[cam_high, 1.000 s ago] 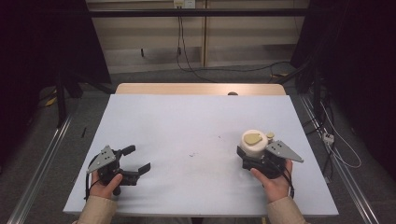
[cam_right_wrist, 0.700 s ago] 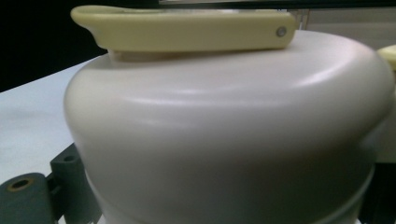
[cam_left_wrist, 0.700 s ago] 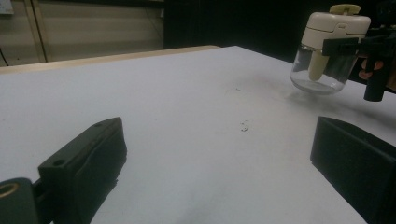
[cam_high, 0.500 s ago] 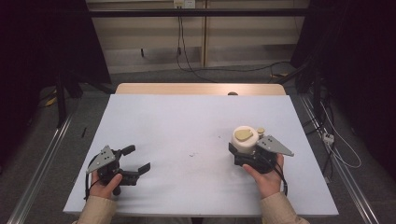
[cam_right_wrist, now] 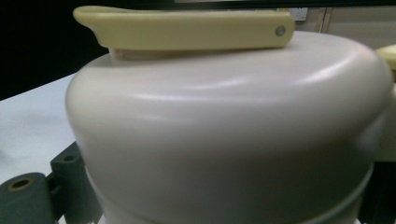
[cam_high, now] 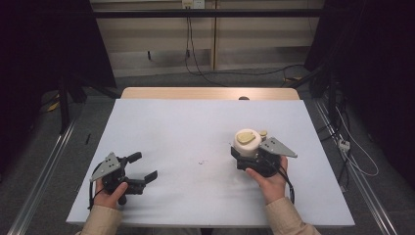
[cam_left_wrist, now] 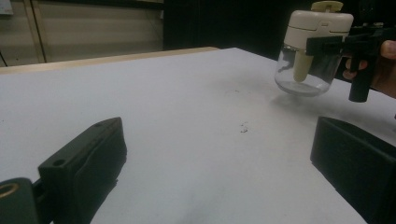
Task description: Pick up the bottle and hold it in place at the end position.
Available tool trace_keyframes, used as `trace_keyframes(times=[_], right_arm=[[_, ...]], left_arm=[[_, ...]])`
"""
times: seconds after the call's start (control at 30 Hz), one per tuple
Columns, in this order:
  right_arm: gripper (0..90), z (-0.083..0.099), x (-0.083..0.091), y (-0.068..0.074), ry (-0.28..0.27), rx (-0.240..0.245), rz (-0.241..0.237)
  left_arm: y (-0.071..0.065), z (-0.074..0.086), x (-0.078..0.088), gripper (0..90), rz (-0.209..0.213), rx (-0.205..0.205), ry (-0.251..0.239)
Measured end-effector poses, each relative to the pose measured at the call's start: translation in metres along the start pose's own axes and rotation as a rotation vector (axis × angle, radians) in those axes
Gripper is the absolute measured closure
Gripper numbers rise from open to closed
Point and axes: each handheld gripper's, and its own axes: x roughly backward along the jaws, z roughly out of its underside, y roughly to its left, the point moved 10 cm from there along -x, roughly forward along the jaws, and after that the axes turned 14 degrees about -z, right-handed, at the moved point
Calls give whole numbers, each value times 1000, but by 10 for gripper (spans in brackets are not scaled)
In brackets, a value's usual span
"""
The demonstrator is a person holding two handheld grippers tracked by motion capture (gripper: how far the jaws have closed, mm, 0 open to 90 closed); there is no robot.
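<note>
A jar (cam_high: 246,141) with a cream lid, a pale yellow flip handle and a clear glass body is at the right of the white table (cam_high: 195,122). My right gripper (cam_high: 247,152) is shut on it just under the lid. In the left gripper view the jar (cam_left_wrist: 314,51) hangs slightly above the table, with the right gripper (cam_left_wrist: 329,44) clamped across it. The lid (cam_right_wrist: 233,140) looms very close in the right gripper view. My left gripper (cam_high: 145,165) rests at the near left, open, with nothing between its jaws (cam_left_wrist: 210,158).
A few dark specks (cam_high: 200,161) mark the table's middle. A wooden strip (cam_high: 210,93) runs along the far edge. Cables (cam_high: 357,156) lie on the floor at the right, and metal rails flank the table.
My right gripper has carried the jar to the left and a little farther from the person. The left gripper has stayed where it was.
</note>
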Motion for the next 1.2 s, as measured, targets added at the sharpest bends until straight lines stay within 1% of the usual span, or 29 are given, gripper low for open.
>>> trace_keyframes(times=[0.43,0.67,0.93,1.2], right_arm=[[69,-2,-19,6,2,-12,-20],[69,-4,-27,7,3,-13,-24],[69,-4,-43,10,9,-18,-28],[70,-4,-52,10,17,-21,-35]], left_arm=[[0,0,0,31,3,2,0],[0,0,0,31,2,2,0],[0,0,0,31,4,3,2],[-1,0,0,31,6,3,3]])
